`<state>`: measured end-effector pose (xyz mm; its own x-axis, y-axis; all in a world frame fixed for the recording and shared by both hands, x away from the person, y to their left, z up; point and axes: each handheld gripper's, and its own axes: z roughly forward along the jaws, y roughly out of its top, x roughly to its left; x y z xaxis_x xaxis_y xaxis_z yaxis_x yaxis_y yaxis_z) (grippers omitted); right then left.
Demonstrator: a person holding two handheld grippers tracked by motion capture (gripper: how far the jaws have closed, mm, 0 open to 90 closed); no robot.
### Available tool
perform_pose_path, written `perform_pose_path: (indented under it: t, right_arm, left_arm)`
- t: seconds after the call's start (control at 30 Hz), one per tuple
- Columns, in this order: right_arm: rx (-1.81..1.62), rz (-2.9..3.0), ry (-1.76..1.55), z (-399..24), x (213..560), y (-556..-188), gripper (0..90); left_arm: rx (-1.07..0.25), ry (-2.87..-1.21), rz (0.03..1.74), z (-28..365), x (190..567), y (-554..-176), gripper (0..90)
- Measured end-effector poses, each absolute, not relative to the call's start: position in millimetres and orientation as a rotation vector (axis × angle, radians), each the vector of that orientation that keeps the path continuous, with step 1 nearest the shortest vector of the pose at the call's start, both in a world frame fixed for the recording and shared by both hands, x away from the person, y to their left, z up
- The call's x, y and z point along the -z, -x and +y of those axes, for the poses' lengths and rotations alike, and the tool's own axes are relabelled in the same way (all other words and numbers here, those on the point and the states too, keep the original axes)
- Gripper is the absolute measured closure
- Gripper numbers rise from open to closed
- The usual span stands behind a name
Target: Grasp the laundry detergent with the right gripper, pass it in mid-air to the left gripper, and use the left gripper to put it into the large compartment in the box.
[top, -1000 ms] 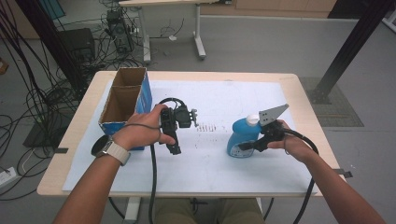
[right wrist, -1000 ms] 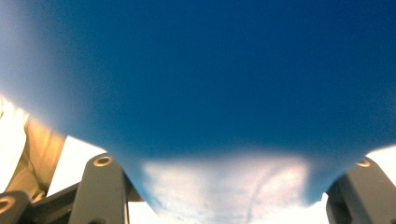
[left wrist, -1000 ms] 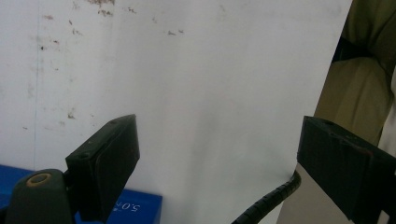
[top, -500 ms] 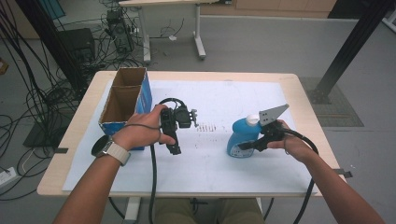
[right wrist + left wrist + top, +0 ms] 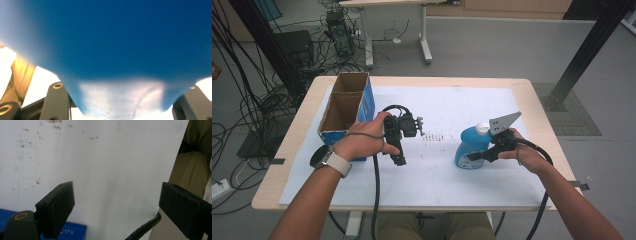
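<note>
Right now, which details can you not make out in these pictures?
- Blue bottle, right gripper view: too close, blurred; label unreadable.
- Right gripper, high view: whether its pads press the bottle is too small to tell.
- Cardboard box, high view: its walls hide the bottom.
- Blue print on the box, left gripper view: cut off by the lower edge.

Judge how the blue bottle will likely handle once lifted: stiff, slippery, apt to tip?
The blue bottle looks like smooth moulded plastic, so probably fairly stiff but somewhat slippery. The right gripper grips its lower body, below the white cap, so it may lean top-heavy when lifted.
</note>
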<state>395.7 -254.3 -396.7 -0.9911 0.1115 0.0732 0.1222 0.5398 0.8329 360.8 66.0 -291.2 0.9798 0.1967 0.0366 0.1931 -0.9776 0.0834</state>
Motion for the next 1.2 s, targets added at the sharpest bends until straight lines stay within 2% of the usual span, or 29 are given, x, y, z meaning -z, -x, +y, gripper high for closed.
perform_pose_path:
  t: [1.2]
  right_arm:
    - [1.487, -2.767, 0.205, -254.2, 395.9, -395.0, 43.6]
  left_arm:
    - [-0.078, -3.045, 0.297, 65.8, 288.7, -361.1, 13.7]
